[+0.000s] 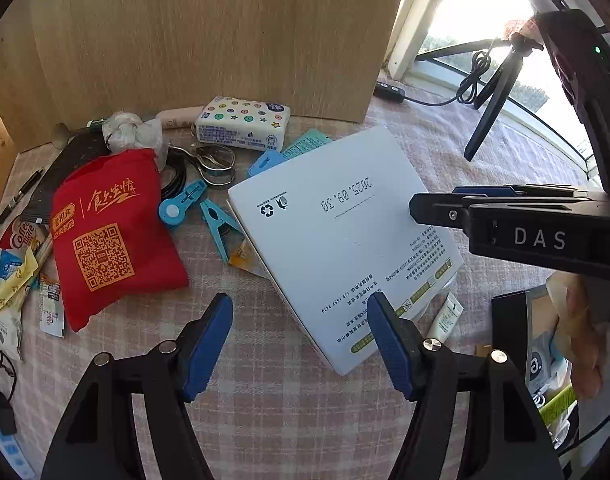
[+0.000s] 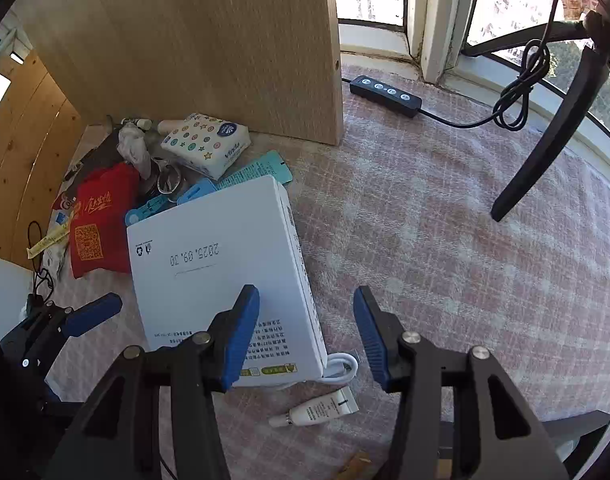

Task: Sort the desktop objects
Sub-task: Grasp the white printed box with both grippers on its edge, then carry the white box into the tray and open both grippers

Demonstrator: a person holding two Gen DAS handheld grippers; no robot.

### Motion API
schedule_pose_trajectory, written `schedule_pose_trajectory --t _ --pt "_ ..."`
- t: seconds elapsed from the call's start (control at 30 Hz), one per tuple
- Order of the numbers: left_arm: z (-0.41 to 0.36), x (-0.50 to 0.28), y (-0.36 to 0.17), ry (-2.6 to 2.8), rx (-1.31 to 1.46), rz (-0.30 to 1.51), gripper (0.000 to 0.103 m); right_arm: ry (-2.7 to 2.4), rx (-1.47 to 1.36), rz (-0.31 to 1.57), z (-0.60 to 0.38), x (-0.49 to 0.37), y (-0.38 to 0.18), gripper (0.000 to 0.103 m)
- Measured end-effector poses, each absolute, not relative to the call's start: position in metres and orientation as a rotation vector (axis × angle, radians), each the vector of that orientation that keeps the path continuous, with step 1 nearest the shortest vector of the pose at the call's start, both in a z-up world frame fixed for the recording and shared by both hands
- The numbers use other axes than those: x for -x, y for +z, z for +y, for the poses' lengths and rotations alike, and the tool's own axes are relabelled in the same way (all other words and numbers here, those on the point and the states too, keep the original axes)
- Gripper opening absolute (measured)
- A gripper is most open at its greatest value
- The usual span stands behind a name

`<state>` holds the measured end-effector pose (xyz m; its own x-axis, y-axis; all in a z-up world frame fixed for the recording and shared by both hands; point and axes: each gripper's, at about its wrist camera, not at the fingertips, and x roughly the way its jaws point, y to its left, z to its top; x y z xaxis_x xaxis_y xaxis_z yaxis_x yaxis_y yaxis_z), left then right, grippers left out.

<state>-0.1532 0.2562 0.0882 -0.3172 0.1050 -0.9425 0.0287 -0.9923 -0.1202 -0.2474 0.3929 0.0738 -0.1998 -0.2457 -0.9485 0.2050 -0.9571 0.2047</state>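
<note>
Box: white carton (image 2: 225, 264) flat on checked cloth (image 2: 445, 240), closed, contents unseen.
Pouch: red drawstring bag (image 1: 105, 240) left of box, shut.
L claw (image 1: 301, 344): apart, empty, above box's near corner.
R claw (image 2: 305, 340): apart, empty, straddling box's right edge.
</note>
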Motion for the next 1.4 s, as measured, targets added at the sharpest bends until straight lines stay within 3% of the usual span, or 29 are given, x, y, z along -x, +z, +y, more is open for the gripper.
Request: schedule_pose_trajectory --t 0.27,0.37,0.73,1.1,1.4 --pt "0.259 0.158 0.081 2.464 1.805 -0.210 0.064 -2.169 -1.768 -0.112 0.382 0.252 0.068 0.047" --pt "0.261 0.159 0.081 2.454 1.791 -0.224 0.056 -2.165 -1.769 -0.111 0.376 0.251 0.068 0.046" --pt "0.256 0.148 0.094 2.490 1.762 -0.205 0.056 -2.155 -1.791 -0.124 0.373 0.232 0.076 0.046" --pt "0.277 0.111 0.143 2.535 1.647 -0.153 0.055 -2.240 -1.731 -0.114 0.383 0.182 0.130 0.046" --pt "0.351 0.083 0.176 2.467 1.524 -0.018 0.055 -2.357 -1.734 -0.168 0.446 0.125 0.173 0.046"
